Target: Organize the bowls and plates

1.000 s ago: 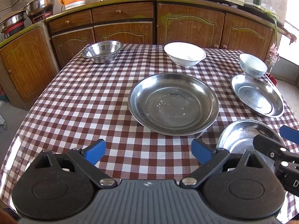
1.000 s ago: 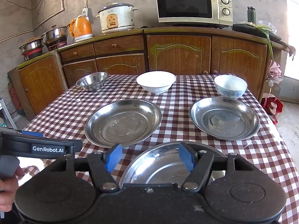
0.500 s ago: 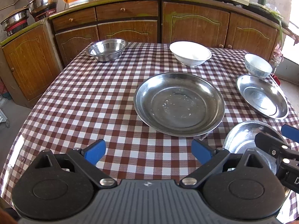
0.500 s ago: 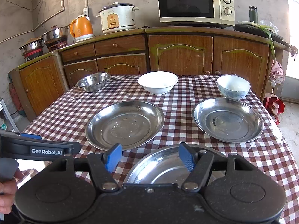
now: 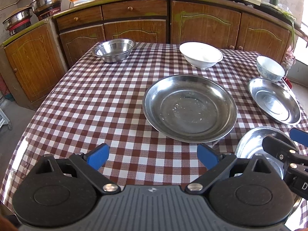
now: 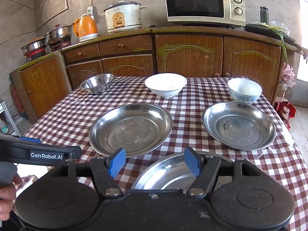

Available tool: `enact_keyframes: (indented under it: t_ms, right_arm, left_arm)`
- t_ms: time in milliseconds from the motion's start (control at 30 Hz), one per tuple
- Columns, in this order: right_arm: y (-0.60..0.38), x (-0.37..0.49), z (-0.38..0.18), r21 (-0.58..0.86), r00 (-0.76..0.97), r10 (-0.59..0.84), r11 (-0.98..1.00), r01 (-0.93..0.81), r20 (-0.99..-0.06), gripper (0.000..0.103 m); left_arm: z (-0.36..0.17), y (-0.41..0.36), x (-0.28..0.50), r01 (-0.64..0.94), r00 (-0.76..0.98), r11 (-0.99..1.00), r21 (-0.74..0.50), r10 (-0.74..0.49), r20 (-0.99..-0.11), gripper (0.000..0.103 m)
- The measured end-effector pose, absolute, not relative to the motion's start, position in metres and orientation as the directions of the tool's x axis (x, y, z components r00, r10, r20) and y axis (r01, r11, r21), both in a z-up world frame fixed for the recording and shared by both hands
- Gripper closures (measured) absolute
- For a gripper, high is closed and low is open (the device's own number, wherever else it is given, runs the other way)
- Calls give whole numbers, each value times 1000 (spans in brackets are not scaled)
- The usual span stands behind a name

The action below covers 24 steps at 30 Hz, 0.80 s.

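Stood spread wide over the near edge of the checked table point(image 5: 100, 88), the left gripper point(image 5: 153, 155), blue pads point(image 5: 97, 156) clear of everything, only cloth between them. Held apart as well, the right gripper point(image 6: 154, 162), hanging above the nearest steel plate point(image 6: 169, 173) at the near edge, toward the right corner; pads point(image 6: 116, 161) off the metal, nothing pinched. Seen from the left wrist view as a black finger with a blue tip over that same plate point(image 5: 252, 144).

Lay in the middle of the table, the large steel plate point(image 5: 189, 107), flat and empty save for a few specks. Rested along the right edge, a second steel plate point(image 6: 238, 125), just in front of the small blue-patterned bowl point(image 6: 244, 90), rims close; touching or not, could not tell. Sat at the far edge, about centre, the white bowl point(image 6: 165, 84). Stood at the far left corner, the steel bowl point(image 5: 113, 50), well apart from the rest.

Gripped the left handle at the lower left of the right wrist view, a hand point(image 6: 6, 198).
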State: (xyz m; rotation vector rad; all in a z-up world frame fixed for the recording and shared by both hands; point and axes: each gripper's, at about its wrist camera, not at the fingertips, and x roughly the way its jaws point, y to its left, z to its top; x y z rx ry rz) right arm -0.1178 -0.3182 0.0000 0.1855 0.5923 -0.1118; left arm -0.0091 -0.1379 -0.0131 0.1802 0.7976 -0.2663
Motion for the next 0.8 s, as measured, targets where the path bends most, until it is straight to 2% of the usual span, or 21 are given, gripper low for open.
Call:
enact_keyframes:
  t_ms: [800]
  right_arm:
    - [-320, -91, 1, 140, 827, -44, 979, 147, -560, 23]
  left_arm:
    - [-18, -131, 12, 288, 664, 955, 69, -148, -733, 2]
